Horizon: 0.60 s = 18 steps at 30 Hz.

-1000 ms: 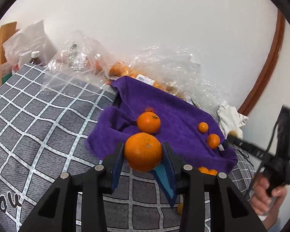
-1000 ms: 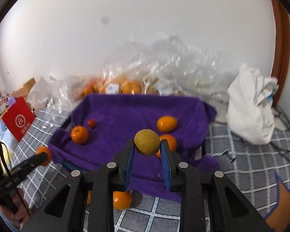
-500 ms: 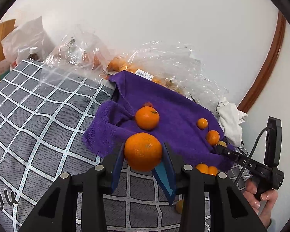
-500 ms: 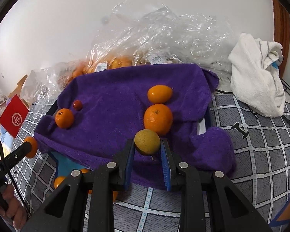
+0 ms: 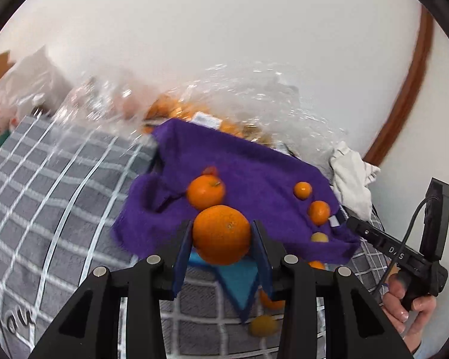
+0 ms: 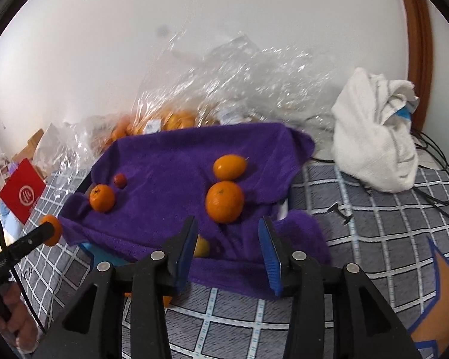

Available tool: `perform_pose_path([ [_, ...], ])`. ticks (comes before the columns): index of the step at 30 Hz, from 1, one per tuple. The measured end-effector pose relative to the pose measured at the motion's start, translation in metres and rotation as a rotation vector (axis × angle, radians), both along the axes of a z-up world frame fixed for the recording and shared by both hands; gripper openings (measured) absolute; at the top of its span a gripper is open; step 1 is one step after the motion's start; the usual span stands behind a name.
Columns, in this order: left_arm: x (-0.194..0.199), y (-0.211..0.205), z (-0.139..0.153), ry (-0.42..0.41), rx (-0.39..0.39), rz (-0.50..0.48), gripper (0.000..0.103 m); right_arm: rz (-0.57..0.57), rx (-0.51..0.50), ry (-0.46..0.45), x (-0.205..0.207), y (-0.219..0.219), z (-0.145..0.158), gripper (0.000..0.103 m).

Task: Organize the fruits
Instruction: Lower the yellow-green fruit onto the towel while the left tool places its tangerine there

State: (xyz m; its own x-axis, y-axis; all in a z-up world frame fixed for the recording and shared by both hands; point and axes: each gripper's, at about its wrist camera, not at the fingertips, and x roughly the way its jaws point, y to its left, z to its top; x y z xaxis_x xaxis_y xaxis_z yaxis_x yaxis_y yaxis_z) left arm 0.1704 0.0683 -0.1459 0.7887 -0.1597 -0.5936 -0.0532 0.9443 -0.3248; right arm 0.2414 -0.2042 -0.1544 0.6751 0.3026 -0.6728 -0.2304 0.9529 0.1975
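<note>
My left gripper (image 5: 223,230) is shut on a large orange (image 5: 221,234), held above the near edge of the purple towel (image 5: 254,167). My right gripper (image 6: 228,224) hangs over the towel's (image 6: 170,161) front edge with its jaws opening and nothing pressed between them. A small yellowish fruit (image 6: 201,246) lies on the towel beside its left finger. Three oranges (image 6: 224,197) (image 6: 229,166) (image 6: 101,198) and a tiny red fruit (image 6: 120,180) also lie on the towel.
Clear plastic bags of oranges (image 6: 170,119) sit behind the towel by the wall. A white cloth bundle (image 6: 377,137) and cables (image 6: 434,197) are at the right, a red bag (image 6: 22,194) at the left. Loose fruits (image 5: 263,326) lie on the grey checked cover (image 6: 374,239).
My right gripper's jaws have spread and the yellowish fruit has dropped from them onto the towel. The left gripper has risen a little, still holding the orange.
</note>
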Motion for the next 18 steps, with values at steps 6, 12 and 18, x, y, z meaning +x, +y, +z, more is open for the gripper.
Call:
perform_pose_path([
  [6, 0.047, -0.026, 0.011, 0.051, 0.039, -0.06, 0.038, -0.037, 0.005, -0.037, -0.003, -0.012, 0.009, 0.043],
  [12, 0.089, -0.046, -0.014, 0.163, 0.06, -0.072, 0.038, -0.07, 0.009, -0.02, 0.003, -0.022, 0.006, 0.043],
  [18, 0.104, -0.054, -0.03, 0.233, 0.108, -0.057, 0.038, -0.088, 0.039, -0.01, 0.005, -0.031, 0.005, 0.043],
])
